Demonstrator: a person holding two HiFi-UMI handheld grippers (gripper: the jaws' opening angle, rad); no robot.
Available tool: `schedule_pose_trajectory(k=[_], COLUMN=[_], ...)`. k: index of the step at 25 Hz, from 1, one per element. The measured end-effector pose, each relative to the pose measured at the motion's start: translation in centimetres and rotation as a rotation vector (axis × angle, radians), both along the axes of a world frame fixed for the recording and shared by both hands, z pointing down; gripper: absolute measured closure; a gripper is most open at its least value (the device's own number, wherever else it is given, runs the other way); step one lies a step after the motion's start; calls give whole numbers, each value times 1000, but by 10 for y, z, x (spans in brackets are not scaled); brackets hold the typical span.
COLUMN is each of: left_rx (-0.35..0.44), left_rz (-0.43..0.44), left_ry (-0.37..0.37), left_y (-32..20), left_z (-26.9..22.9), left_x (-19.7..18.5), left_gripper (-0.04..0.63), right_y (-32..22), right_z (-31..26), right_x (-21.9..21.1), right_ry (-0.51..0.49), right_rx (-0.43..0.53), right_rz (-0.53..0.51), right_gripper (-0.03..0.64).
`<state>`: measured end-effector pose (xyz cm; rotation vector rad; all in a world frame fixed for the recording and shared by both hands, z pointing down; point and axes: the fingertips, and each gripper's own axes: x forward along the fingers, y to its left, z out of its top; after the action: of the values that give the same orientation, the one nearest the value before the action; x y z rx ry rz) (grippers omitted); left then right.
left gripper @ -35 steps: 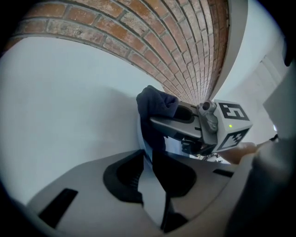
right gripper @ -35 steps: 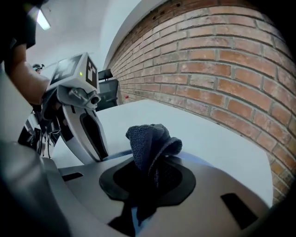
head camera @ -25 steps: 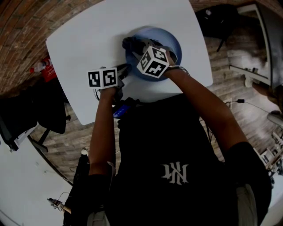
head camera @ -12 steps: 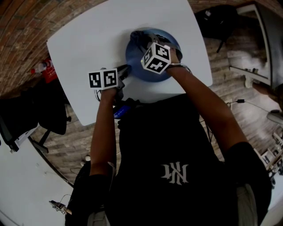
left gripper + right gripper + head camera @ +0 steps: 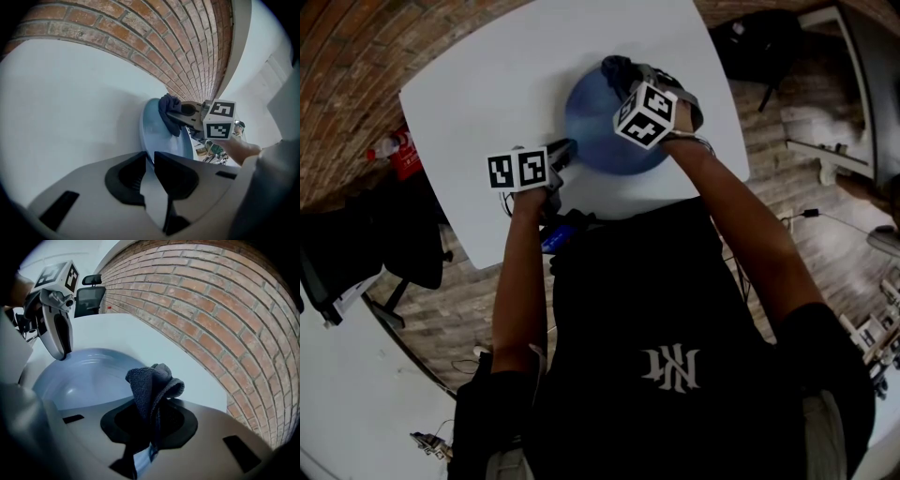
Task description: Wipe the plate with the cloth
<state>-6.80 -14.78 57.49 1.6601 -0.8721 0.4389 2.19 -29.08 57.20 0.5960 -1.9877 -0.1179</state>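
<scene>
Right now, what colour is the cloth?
Dark slate grey. The cloth shows best in the right gripper view.

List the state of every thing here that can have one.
plate: flat on the table, left rim gripped.
cloth: bunched up, held at the plate's far rim.
left tongs: shut on the plate's rim.
right tongs: shut on the cloth.
</scene>
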Motion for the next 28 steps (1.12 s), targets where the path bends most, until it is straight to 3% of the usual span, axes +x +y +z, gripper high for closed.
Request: schedule_pose_trajectory(k=[14,16,23,28], left_rx=[7,2,-6,-7], left_rz=[-12,-16,-30,-34], left_ry=[-6,-3,2,-1], left_y=[-4,-4,-4,-4], left_z=[2,2,2,1], left_x=[-2,-2,-3,-2], left_gripper=[545,545,546,546], right_y=[1,4,46,83], right_z=[-2,-4,-30,-24], right_x=[25,19,-50,-87], right_ry=[34,-2,-287,-328], right_rx=[-44,-53,-144,-237], right_rz=[90,73,1,-78], right_gripper=[528,528,528,528])
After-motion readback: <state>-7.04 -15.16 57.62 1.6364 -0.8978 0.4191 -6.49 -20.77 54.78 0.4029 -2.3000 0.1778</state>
